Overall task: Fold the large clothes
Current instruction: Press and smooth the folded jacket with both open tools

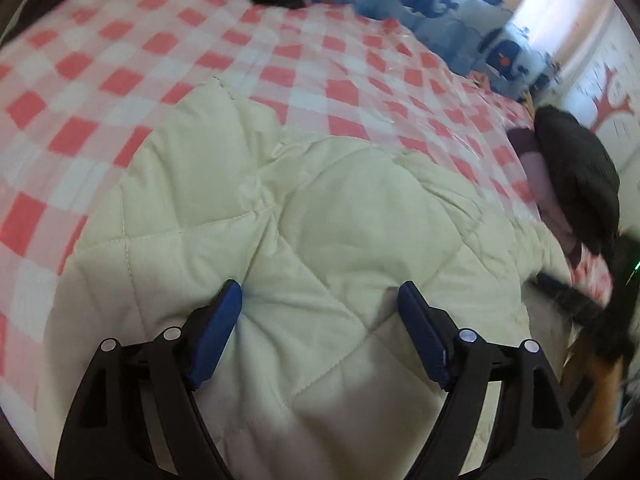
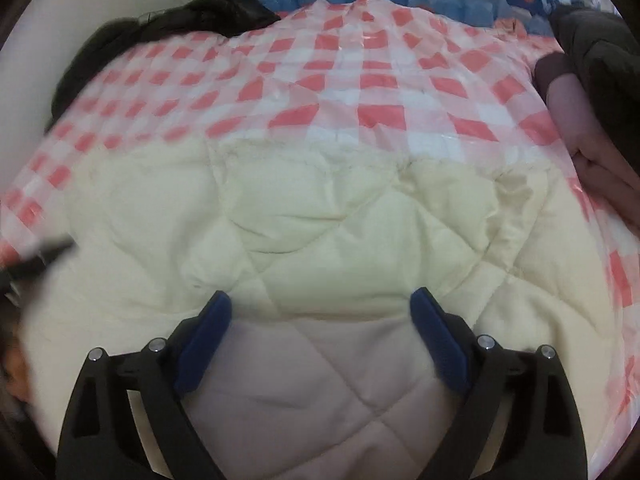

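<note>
Left wrist view shows the left gripper (image 1: 320, 300) with jaws spread wide, nothing between them, hovering just above the cream quilted jacket (image 1: 280, 208). That garment lies flat on the pink checked bed cover (image 1: 100, 60), directly below and ahead of both tools, spreading sideways across each view. Right wrist view shows the right gripper (image 2: 320, 308) likewise wide apart and empty over the same jacket (image 2: 320, 220). Neither hand looks clearly nearer; both sit over its near part.
</note>
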The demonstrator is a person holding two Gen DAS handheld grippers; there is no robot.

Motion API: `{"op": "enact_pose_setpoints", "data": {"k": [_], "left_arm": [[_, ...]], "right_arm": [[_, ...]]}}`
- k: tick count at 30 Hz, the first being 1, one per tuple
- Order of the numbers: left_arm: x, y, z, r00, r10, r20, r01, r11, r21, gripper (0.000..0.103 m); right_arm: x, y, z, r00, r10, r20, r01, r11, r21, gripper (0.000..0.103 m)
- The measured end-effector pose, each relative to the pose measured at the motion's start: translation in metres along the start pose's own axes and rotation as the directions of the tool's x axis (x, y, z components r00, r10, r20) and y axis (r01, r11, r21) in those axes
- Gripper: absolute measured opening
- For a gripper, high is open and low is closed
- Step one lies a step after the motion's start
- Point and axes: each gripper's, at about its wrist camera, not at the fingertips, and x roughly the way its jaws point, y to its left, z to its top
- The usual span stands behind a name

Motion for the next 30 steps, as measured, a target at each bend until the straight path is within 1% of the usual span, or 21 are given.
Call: {"op": "enact_pose_setpoints", "data": {"k": [2, 3, 4, 5, 6, 7, 8, 9, 10, 12, 13, 14, 16, 18, 20, 22, 26, 27, 28, 29, 30], "left_arm": [[-0.003, 0.002, -0.004, 1.0, -0.006, -0.003, 0.006, 1.0, 0.018, 0.077], [-0.005, 0.004, -0.004, 1.0, -0.011, -0.004, 0.011, 1.0, 0.011, 0.077], [-0.01, 0.005, -0.004, 1.0, -0.021, 0.0, 0.021, 1.0, 0.001, 0.077], [-0.017, 0.006, -0.005, 0.999, -0.031, 0.007, 0.031, 0.999, -0.007, 0.077], [-0.021, 0.008, -0.004, 0.999, -0.041, 0.013, 0.041, 0.999, -0.016, 0.077], [-0.029, 0.012, -0.005, 0.998, -0.059, 0.022, 0.06, 0.998, -0.031, 0.077], [-0.048, 0.019, -0.01, 0.995, -0.091, 0.047, 0.094, 0.994, -0.053, 0.077], [-0.061, 0.025, -0.016, 0.994, -0.096, 0.061, 0.1, 0.993, -0.066, 0.077], [-0.079, 0.035, -0.021, 0.994, -0.079, 0.079, 0.086, 0.992, -0.089, 0.081], [-0.109, 0.058, -0.036, 0.991, -0.054, 0.122, 0.072, 0.987, -0.142, 0.09], [-0.121, 0.072, -0.046, 0.991, -0.042, 0.13, 0.065, 0.982, -0.178, 0.09], [-0.126, 0.084, -0.053, 0.993, -0.04, 0.115, 0.064, 0.975, -0.211, 0.09], [-0.126, 0.102, -0.067, 0.993, -0.082, 0.079, 0.101, 0.957, -0.272, 0.09], [-0.115, 0.115, -0.082, 0.992, -0.121, 0.036, 0.126, 0.928, -0.351, 0.09], [-0.101, 0.122, -0.092, 0.985, -0.17, 0.014, 0.16, 0.893, -0.42, 0.09], [-0.088, 0.121, -0.099, 0.978, -0.209, 0.008, 0.188, 0.863, -0.468, 0.09], [-0.071, 0.105, -0.099, 0.979, -0.206, 0.01, 0.186, 0.862, -0.472, 0.09], [-0.07, 0.099, -0.097, 0.981, -0.193, 0.011, 0.177, 0.871, -0.458, 0.09], [-0.069, 0.093, -0.095, 0.985, -0.171, 0.01, 0.158, 0.883, -0.443, 0.09], [-0.069, 0.085, -0.094, 0.989, -0.149, 0.013, 0.14, 0.895, -0.424, 0.09], [-0.07, 0.081, -0.093, 0.991, -0.136, 0.014, 0.129, 0.901, -0.413, 0.09]], "right_arm": [[-0.023, 0.007, 0.019, 0.993, 0.046, 0.109, -0.047, 0.999, 0.007, 0.088], [-0.028, 0.015, 0.029, 0.99, 0.048, 0.132, -0.046, 0.999, -0.016, 0.089], [-0.027, 0.023, 0.035, 0.99, 0.055, 0.133, -0.052, 0.998, -0.03, 0.095], [-0.018, 0.033, 0.044, 0.99, 0.074, 0.119, -0.068, 0.996, -0.05, 0.096], [-0.003, 0.042, 0.05, 0.993, 0.083, 0.084, -0.078, 0.995, -0.067, 0.096], [0.02, 0.051, 0.051, 0.998, 0.06, 0.021, -0.058, 0.995, -0.086, 0.096], [0.059, 0.059, 0.048, 0.994, -0.004, -0.105, -0.009, 0.991, -0.13, 0.098], [0.088, 0.063, 0.042, 0.98, -0.02, -0.199, -0.01, 0.989, -0.149, 0.098], [0.088, 0.064, 0.043, 0.981, -0.028, -0.194, 0.001, 0.99, -0.14, 0.098], [0.066, 0.062, 0.047, 0.986, -0.006, -0.165, -0.008, 0.996, -0.086, 0.097], [0.04, 0.062, 0.042, 0.992, 0.061, -0.107, -0.067, 0.997, -0.049, 0.097], [0.022, 0.063, 0.036, 0.994, 0.09, -0.069, -0.093, 0.994, -0.049, 0.097], [-0.023, 0.072, 0.006, 0.996, 0.085, 0.025, -0.082, 0.991, -0.101, 0.097], [-0.039, 0.074, -0.023, 0.996, 0.084, 0.036, -0.079, 0.989, -0.125, 0.097], [-0.026, 0.071, -0.055, 0.998, 0.033, -0.048, -0.04, 0.988, -0.151, 0.098], [-0.034, 0.064, -0.07, 0.999, 0.05, -0.017, -0.052, 0.992, -0.115, 0.097], [-0.062, 0.064, -0.07, 0.995, 0.088, 0.047, -0.087, 0.996, -0.035, 0.097], [-0.056, 0.069, -0.07, 0.998, 0.065, 0.016, -0.064, 0.997, -0.048, 0.097], [-0.042, 0.073, -0.073, 0.997, 0.042, -0.062, -0.046, 0.996, -0.071, 0.097], [-0.037, 0.077, -0.075, 0.996, 0.022, -0.086, -0.029, 0.996, -0.09, 0.097], [-0.035, 0.079, -0.075, 0.998, 0.01, -0.07, -0.016, 0.995, -0.096, 0.097]]}}
